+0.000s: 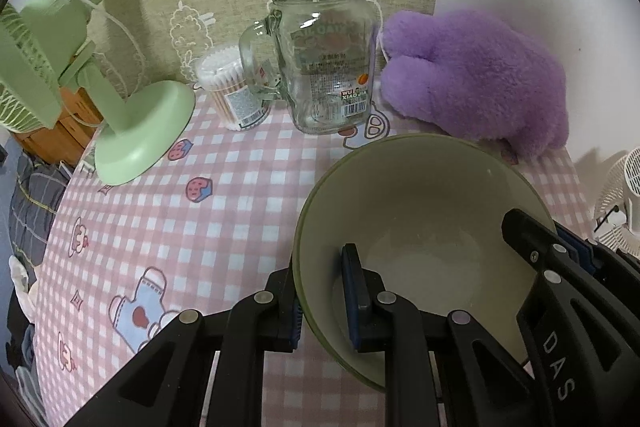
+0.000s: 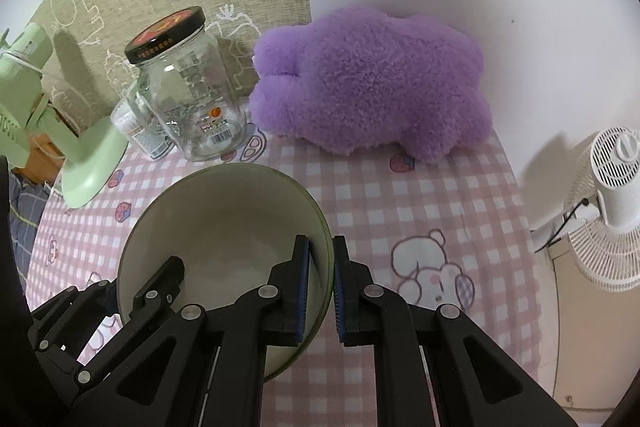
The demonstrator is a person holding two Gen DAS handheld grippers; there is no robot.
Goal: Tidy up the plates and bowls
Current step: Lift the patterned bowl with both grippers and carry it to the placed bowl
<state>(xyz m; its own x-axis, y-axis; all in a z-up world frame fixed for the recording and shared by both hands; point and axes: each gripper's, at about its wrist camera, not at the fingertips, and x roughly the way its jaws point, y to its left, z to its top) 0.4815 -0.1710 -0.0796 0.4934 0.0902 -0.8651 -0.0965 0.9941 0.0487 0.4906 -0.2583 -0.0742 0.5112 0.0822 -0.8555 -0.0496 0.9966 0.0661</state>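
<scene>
Black fingers of my left tool (image 1: pixel 326 301) fill the bottom of the left wrist view, clamped across the near-left rim of the green bowl (image 1: pixel 420 195), one pad inside, one outside. My right tool (image 2: pixel 320 293) pinches the opposite rim the same way, so both are closed on the bowl, which sits between them over the pink checked cloth on the counter (image 2: pixel 400 195); I cannot tell whether its base touches the cloth.

My worry is the thin rim: if one hand travels faster or twists, I judge the glazed wall could slip from the pads and the bowl tip or drop. A forward swing could also knock the glass jar (image 1: pixel 324 59) or the purple plush (image 1: pixel 476 79) close behind, and the green fan's base (image 1: pixel 140 131) stands just left.
</scene>
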